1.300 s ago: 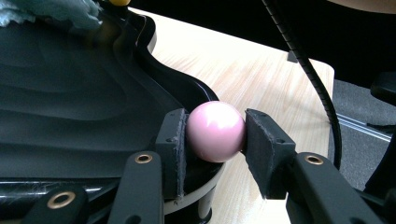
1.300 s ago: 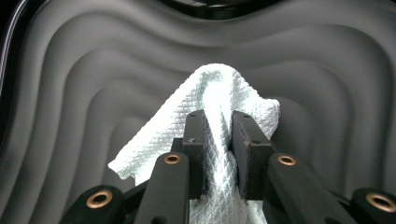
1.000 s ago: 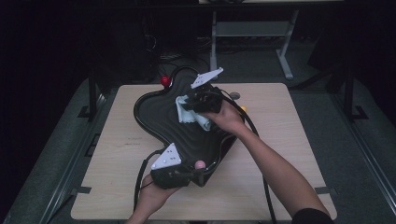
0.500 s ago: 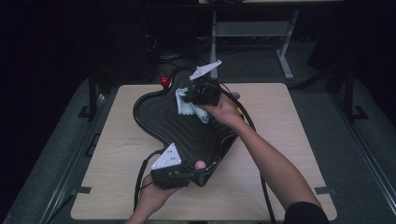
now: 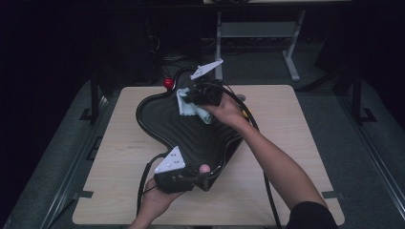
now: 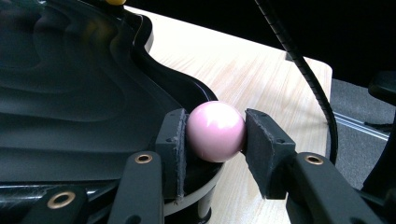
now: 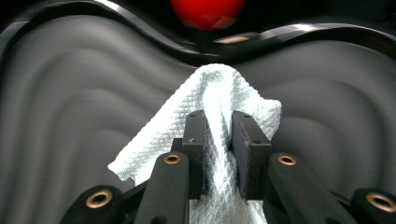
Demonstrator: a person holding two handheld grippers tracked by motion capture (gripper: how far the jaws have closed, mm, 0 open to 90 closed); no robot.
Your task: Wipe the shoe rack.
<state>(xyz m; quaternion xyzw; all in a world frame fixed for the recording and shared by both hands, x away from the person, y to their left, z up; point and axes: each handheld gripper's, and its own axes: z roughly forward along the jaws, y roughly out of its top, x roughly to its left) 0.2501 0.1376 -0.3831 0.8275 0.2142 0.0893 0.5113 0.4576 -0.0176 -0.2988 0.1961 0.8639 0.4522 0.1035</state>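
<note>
Wiping a black wavy tray (image 5: 186,133) on a light wooden table (image 5: 296,143), with a white waffle-textured cloth (image 7: 219,98) pinched between the padded jaws of the right gripper (image 7: 218,140) and pressed onto the tray's rippled floor near its far rim. Seen from above at the tray's far end, that same right gripper (image 5: 203,93), held in a hand (image 5: 229,112) whose forearm reaches in from the lower right, with the cloth (image 5: 184,102) bunched beneath it and spread slightly toward the left. Sitting just beyond the far rim, a red ball (image 7: 208,10), also visible from above as a small red ball (image 5: 168,83) at the tray's far left corner. Clamped at the near edge of the tray, the left gripper (image 6: 215,135), jaws closed on a glossy pink ball (image 6: 215,131) that rests on the tray's rim, both pads touching its sides. Shown from overhead at the tray's near corner, the left gripper (image 5: 191,174) with its grey three-cornered plate on top and the pink ball (image 5: 204,168) between its tips. Trailing across the bare tabletop on the right, a black ribbed cable (image 6: 303,74). Peeking in at the tray's far edge in the left gripper view, a small yellow object (image 6: 115,2), too cropped to identify.
</note>
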